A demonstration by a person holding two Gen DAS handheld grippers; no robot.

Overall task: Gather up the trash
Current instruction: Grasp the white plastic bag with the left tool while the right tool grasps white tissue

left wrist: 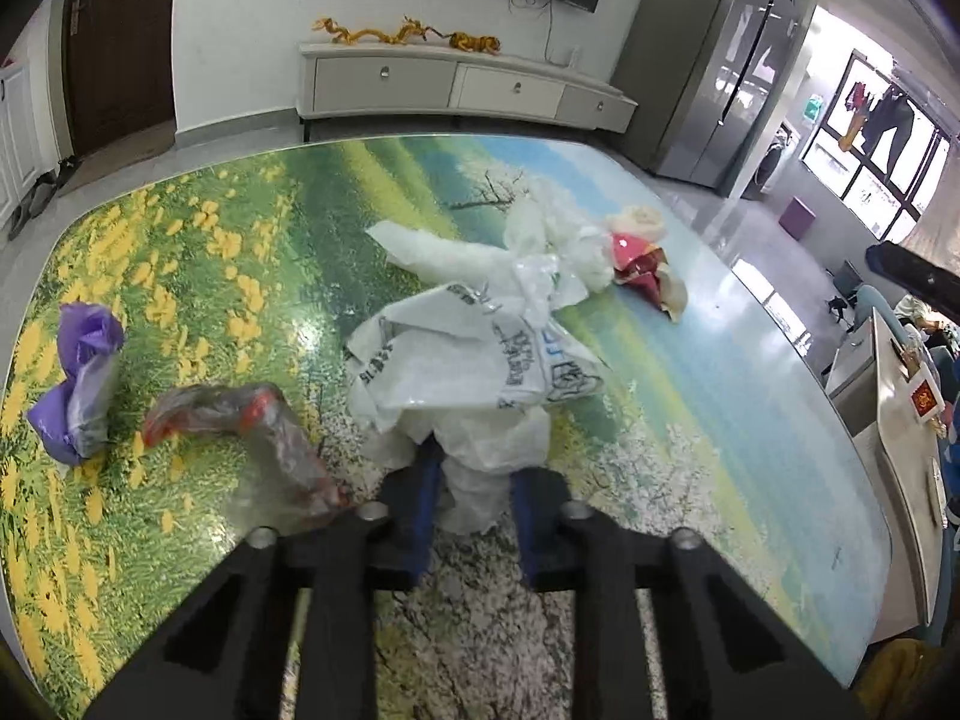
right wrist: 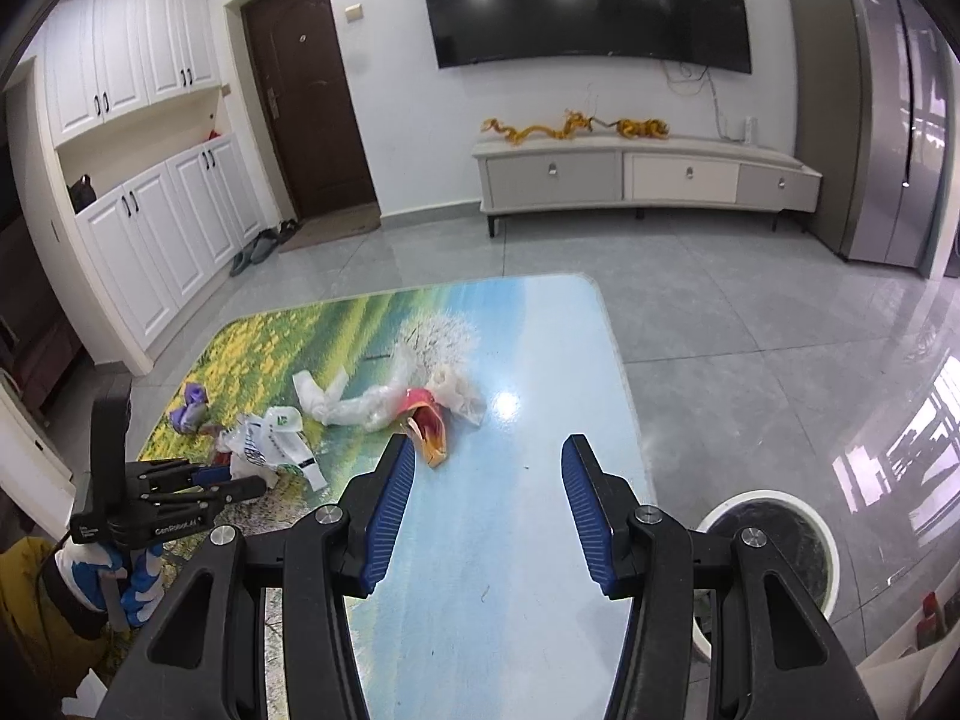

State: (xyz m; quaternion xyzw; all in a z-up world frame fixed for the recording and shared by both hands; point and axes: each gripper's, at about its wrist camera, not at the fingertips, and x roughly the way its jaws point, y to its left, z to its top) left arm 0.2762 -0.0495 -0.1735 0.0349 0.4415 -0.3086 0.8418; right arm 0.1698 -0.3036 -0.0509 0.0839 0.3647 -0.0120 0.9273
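A crumpled white printed bag [left wrist: 468,360] lies on the landscape-print table [left wrist: 720,420], and my left gripper [left wrist: 480,468] is shut on its near end, plastic filling the gap between the blue pads. The right wrist view shows the same left gripper [right wrist: 240,483] at that bag [right wrist: 264,444]. Beyond it lie a twisted white bag [left wrist: 480,252] and a red-and-pink wrapper [left wrist: 636,258]. To the left are a clear wrap with red print [left wrist: 240,420] and a purple bag [left wrist: 78,384]. My right gripper [right wrist: 487,447] hangs open over the table [right wrist: 510,540], the red wrapper [right wrist: 429,420] just past its left fingertip.
A round white bin [right wrist: 774,546] with a dark liner stands on the tiled floor beside the table's right edge. A gloved hand [right wrist: 132,582] holds the left gripper at the lower left. A low TV cabinet [right wrist: 648,171] and a tall fridge [right wrist: 888,120] line the far wall.
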